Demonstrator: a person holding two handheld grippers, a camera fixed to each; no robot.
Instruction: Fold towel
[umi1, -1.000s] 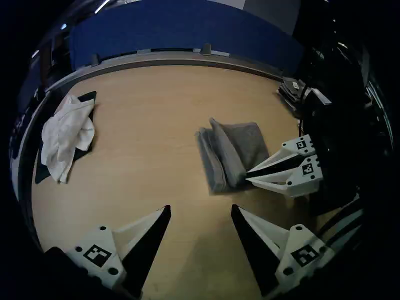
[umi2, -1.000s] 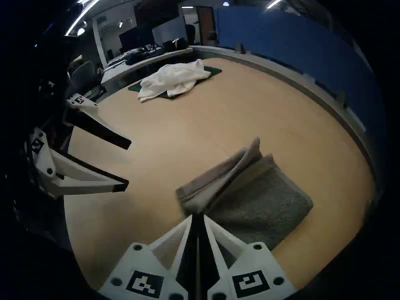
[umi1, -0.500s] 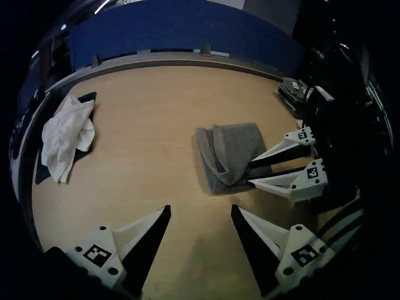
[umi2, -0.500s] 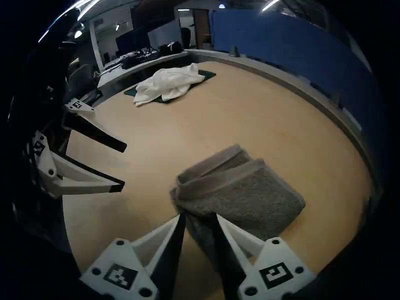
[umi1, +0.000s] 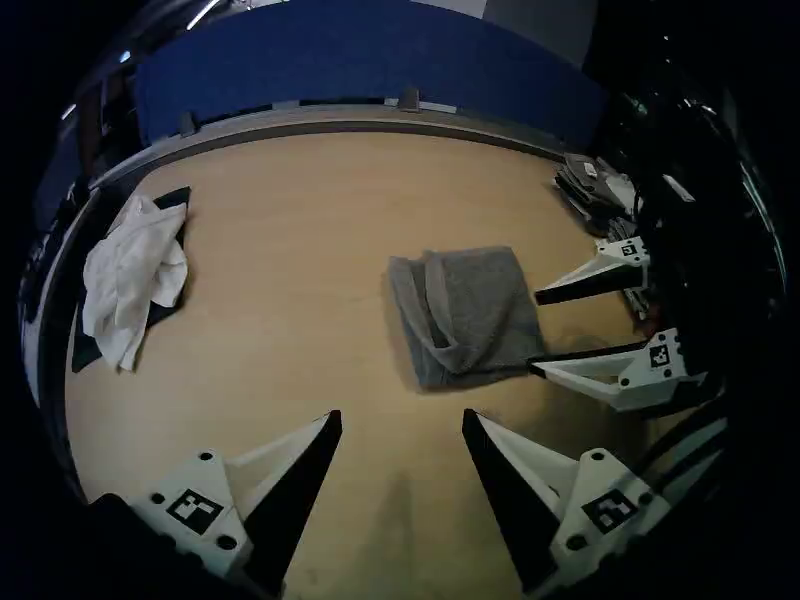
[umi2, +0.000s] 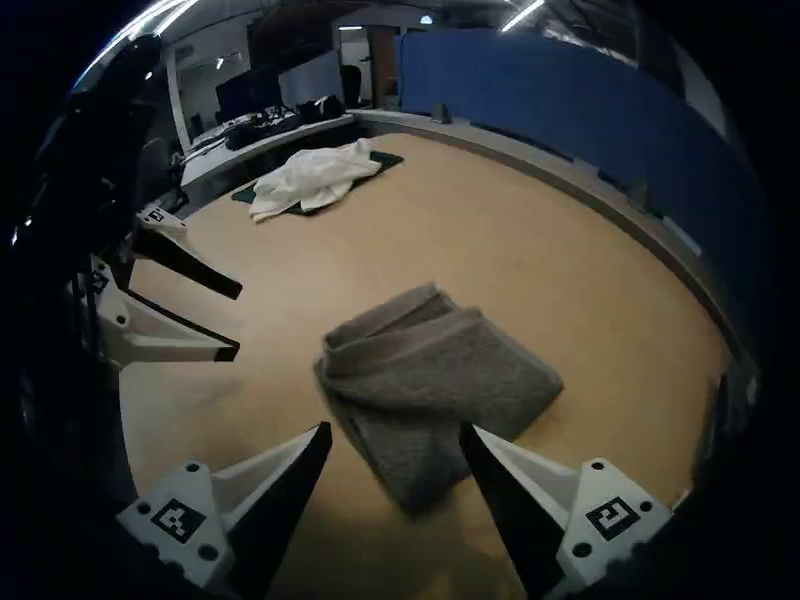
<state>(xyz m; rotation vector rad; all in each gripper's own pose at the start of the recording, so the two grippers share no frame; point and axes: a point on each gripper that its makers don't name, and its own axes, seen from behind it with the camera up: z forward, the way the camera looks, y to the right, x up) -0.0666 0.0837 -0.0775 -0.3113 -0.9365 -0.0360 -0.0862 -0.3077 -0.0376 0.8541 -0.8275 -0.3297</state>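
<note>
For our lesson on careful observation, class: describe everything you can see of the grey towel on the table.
The grey towel looks like soft terry cloth, folded into a thick, roughly rectangular stack of layers. Its top fold is loose and rumpled, with a hemmed edge curling across it. It lies flat on the light wooden table. The right gripper is open, its jaws standing either side of the towel's near corner; whether they touch it cannot be told.

The left gripper (umi1: 400, 415) and right gripper (umi2: 395, 430) each had white, wedge-shaped plastic fingers (umi1: 260, 468) with black inner faces and square black-and-white markers (umi1: 195, 508).
</note>
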